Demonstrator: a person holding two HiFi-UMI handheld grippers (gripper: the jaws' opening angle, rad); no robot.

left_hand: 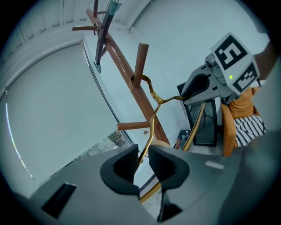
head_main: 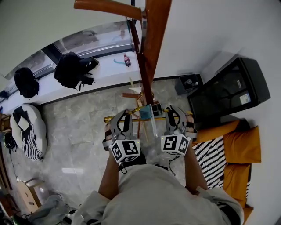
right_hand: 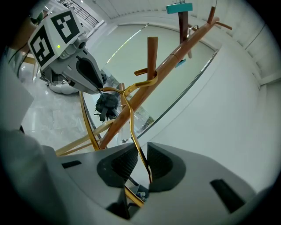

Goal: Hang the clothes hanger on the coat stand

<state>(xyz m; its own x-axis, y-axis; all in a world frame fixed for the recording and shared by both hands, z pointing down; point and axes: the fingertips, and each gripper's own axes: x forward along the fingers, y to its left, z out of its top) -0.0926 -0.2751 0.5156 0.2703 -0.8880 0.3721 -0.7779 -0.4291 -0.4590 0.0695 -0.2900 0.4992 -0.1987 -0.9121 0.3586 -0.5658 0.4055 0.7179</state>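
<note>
A thin gold clothes hanger (left_hand: 151, 123) has its hook (left_hand: 149, 85) looped round the foot of an upright peg (left_hand: 141, 59) on the slanting wooden coat stand (left_hand: 123, 61). My left gripper (left_hand: 141, 163) is shut on one shoulder wire of the hanger. My right gripper (right_hand: 141, 165) is shut on the other shoulder wire (right_hand: 129, 116). In the head view both grippers, left (head_main: 124, 115) and right (head_main: 175, 112), hold the hanger (head_main: 108, 119) level on either side of the stand's pole (head_main: 151, 48). Each gripper view shows the other gripper next to the hook.
More bare pegs stick out higher up the stand (right_hand: 213, 15), one carrying a teal clip (right_hand: 179, 8). Two black backpacks (head_main: 72, 70) sit on the window ledge. A black cabinet (head_main: 228, 94) and orange cushions (head_main: 239, 149) stand on the right, a striped beanbag (head_main: 28, 129) on the left.
</note>
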